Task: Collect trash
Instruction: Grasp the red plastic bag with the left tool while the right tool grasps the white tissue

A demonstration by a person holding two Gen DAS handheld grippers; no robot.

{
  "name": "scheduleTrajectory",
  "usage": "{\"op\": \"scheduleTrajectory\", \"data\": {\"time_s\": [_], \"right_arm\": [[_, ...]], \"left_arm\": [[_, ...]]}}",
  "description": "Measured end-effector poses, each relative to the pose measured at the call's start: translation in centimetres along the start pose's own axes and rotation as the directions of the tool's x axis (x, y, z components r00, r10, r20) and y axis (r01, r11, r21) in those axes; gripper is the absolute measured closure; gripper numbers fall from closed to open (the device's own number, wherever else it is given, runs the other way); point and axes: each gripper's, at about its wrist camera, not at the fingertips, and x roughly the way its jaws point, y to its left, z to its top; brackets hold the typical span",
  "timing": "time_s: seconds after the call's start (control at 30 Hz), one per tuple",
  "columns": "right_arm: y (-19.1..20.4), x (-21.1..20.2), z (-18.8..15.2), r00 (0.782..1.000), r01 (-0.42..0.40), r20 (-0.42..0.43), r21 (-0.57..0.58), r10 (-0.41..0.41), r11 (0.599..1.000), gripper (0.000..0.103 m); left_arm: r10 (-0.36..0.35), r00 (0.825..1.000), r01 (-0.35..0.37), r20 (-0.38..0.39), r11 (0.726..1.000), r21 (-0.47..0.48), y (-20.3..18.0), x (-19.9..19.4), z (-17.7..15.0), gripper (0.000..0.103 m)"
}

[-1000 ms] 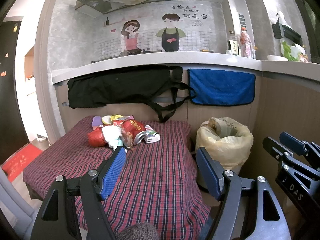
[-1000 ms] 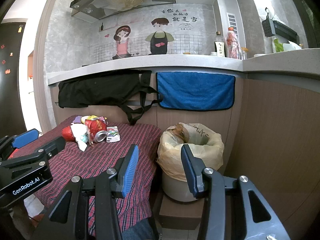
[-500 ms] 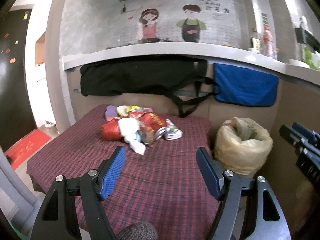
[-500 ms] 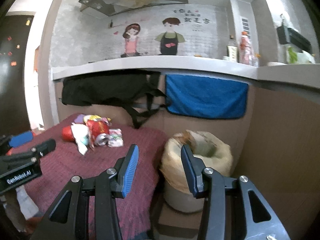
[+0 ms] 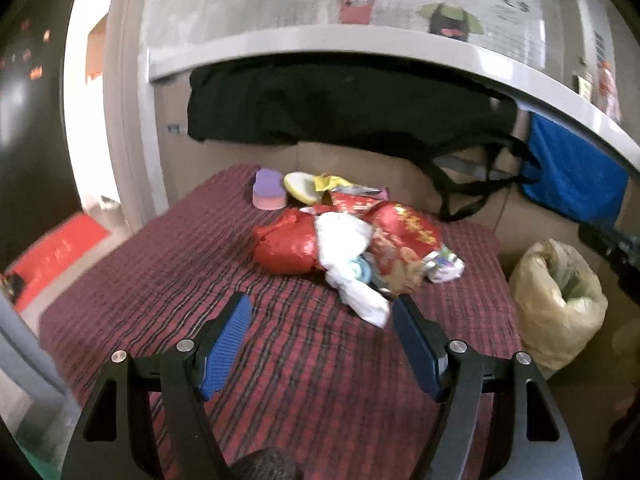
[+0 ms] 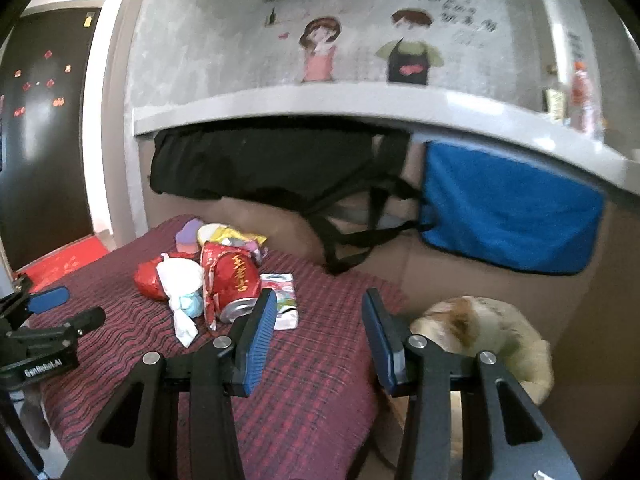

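While the left gripper (image 5: 322, 314) hovers jaws apart and empty over the plaid tabletop (image 5: 168, 264), the trash pile (image 5: 348, 240) sits heaped just ahead of it. Further right, the right gripper (image 6: 319, 306) is spread wide too, holding nothing, with the lined trash bin (image 6: 484, 330) beside the tabletop's edge.

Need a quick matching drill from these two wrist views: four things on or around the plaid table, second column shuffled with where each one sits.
Things:
1. red can
2. purple sponge
3. bin bag
4. blue towel

Places:
A. hanging below the counter edge
B. on the floor, off the table's right side
C. far corner of the table, behind the pile
D. lying on its side in the trash pile, open end toward the camera

Pairs: 1-D, 2-C, 3-B, 4-A
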Motion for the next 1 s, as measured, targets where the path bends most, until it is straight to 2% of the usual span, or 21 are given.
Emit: {"op": "scheduleTrajectory", "data": {"time_s": [0.17,0.27,0.37,0.5,0.67,0.77,0.87,0.9,1.0], "right_arm": [[1.3,5.5,0.1,0.996,-0.048,-0.073,0.001,0.048,0.999,0.061],[1.8,7.9,-0.2,0.991,-0.076,-0.109,0.004,0.076,0.997,0.061],[2.0,9.4,-0.6,0.987,-0.079,-0.136,0.014,0.081,0.997,0.061],[1.7,10.6,-1.3,0.981,-0.083,-0.172,0.034,0.087,0.996,0.061],[1.2,11.2,-1.9,0.978,-0.063,-0.199,0.037,0.069,0.997,0.061],[1.1,11.3,-2.0,0.976,-0.061,-0.206,0.037,0.067,0.997,0.061],[1.4,11.3,-1.9,0.976,-0.065,-0.204,0.028,0.07,0.997,0.061],[1.5,11.2,-1.7,0.977,-0.072,-0.202,0.025,0.076,0.997,0.061],[2.3,11.1,-1.2,0.977,-0.093,-0.194,0.004,0.092,0.996,0.061]], "left_arm": [[-0.016,1.0,0.017,0.022,0.998,-0.057,2.8,3.1,2.1,0.03],[-0.027,0.999,0.029,0.031,0.998,-0.048,3.4,5.2,3.5,0.03],[-0.047,0.998,0.046,-0.04,0.999,-0.027,3.7,8.2,4.6,0.03],[-0.084,0.987,0.078,-0.136,0.996,-0.047,4.9,12.5,5.1,0.03],[-0.129,0.979,0.113,-0.16,0.988,-0.105,5.6,14.9,5.2,0.031],[-0.177,0.962,0.149,-0.21,0.979,-0.139,5.6,16.0,4.8,0.037],[-0.166,0.951,0.124,-0.261,0.978,-0.17,5.8,16.7,4.3,0.043],[-0.177,0.95,0.132,-0.255,0.974,-0.184,6.0,16.6,4.1,0.05],[-0.215,0.954,0.166,-0.206,0.959,-0.231,7.0,15.1,4.4,0.053]]}}
